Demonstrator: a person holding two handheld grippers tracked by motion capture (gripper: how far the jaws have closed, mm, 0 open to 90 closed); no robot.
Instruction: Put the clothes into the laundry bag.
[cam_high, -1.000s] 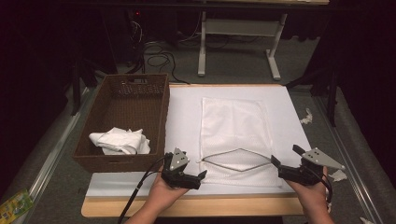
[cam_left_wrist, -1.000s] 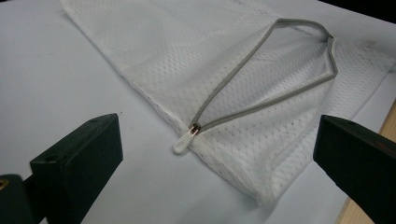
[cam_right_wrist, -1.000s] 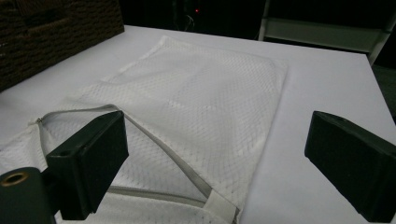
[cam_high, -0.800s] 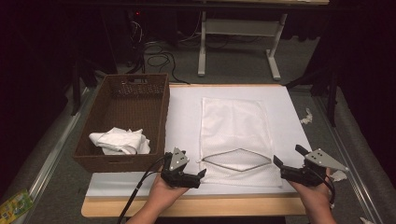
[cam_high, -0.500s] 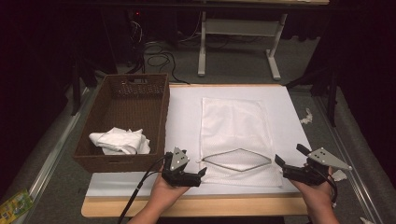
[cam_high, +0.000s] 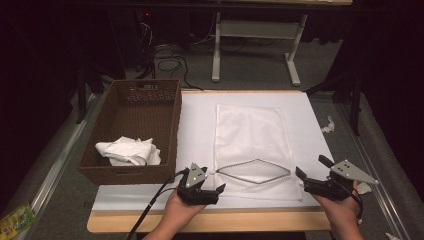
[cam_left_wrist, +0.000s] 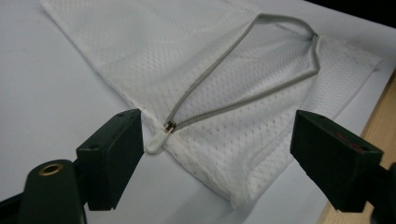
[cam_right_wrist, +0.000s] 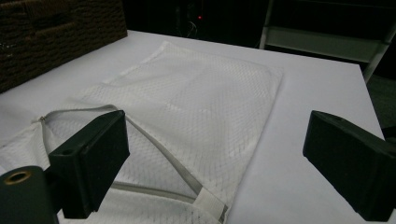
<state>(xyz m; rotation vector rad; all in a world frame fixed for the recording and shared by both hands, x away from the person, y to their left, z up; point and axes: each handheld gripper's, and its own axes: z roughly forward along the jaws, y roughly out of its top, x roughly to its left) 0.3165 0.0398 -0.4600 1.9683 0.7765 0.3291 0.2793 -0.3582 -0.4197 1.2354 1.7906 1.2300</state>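
Note:
A white mesh bag (cam_high: 252, 135) lies flat on the white table cover (cam_high: 197, 125), its grey zipper (cam_high: 255, 170) gaping near the front edge. My left gripper (cam_high: 216, 192) sits at the bag's front left corner. In the left gripper view (cam_left_wrist: 219, 135) its jaws have just been closing; the white zipper pull (cam_left_wrist: 156, 140) and the bag's corner (cam_left_wrist: 224, 70) lie between them, untouched. Off the bag's front right corner, my right gripper (cam_high: 311, 167) is open; in its own view (cam_right_wrist: 219, 130) the bag (cam_right_wrist: 196, 102) spreads beyond the wide jaws.
A brown wicker basket (cam_high: 170, 125) stands on the left of the table with a crumpled white cloth (cam_high: 127, 150) inside. The wooden table edge (cam_high: 210, 220) runs under both hands. A small white scrap (cam_high: 328, 125) lies at the right edge. Desk legs (cam_high: 216, 45) stand behind.
The left gripper has shifted slightly toward the table's front edge. The right gripper, the bag and the basket stay where they were.

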